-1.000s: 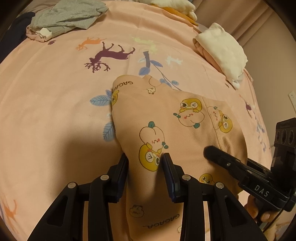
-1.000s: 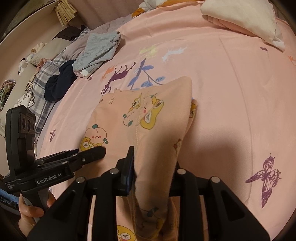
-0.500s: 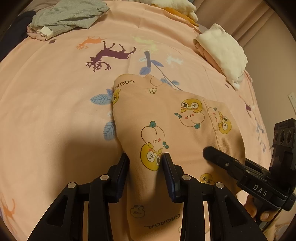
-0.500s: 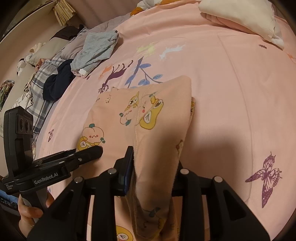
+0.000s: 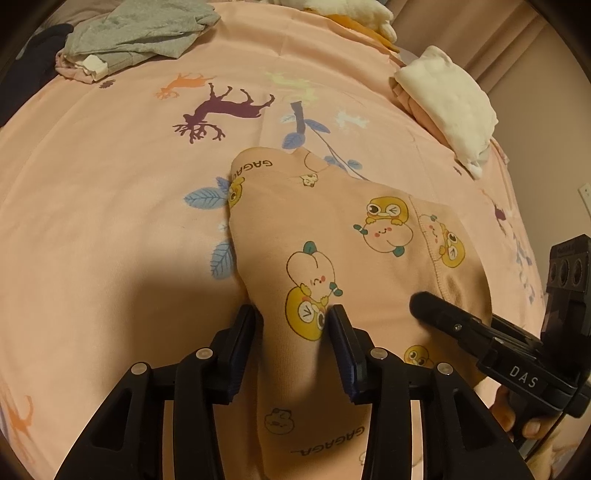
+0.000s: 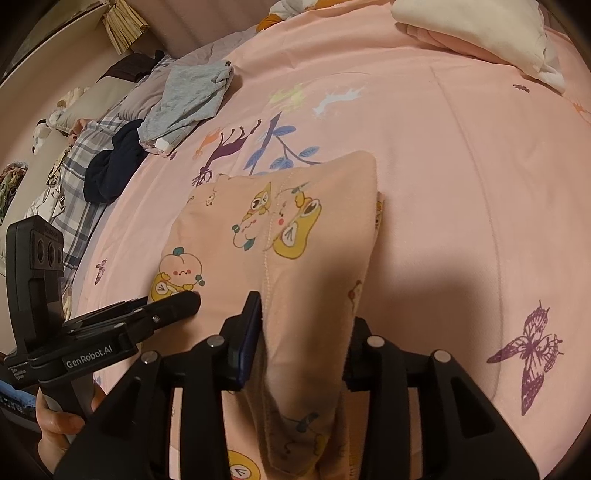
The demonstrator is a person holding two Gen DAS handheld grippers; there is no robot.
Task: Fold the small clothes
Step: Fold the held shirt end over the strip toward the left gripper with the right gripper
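Note:
A small peach garment (image 5: 332, 236) printed with yellow cartoon figures and "GAGAGA" lies on the pink bedsheet (image 5: 110, 221), its near edge lifted. My left gripper (image 5: 291, 314) is shut on the near left part of the garment. My right gripper (image 6: 306, 306) is shut on the near right part, where the cloth (image 6: 295, 236) bunches up between the fingers. Each gripper shows in the other's view: the right one (image 5: 436, 299) to the right, the left one (image 6: 184, 299) to the left.
A grey garment (image 5: 140, 33) and a dark one (image 6: 114, 162) lie at the far left with plaid cloth (image 6: 74, 177). A folded cream and pink pile (image 5: 447, 107) sits at the far right. The sheet carries deer, leaf and butterfly (image 6: 532, 350) prints.
Both grippers keep their hold on the garment. The view has shifted very slightly; the garment sits a little nearer and lower on the sheet.

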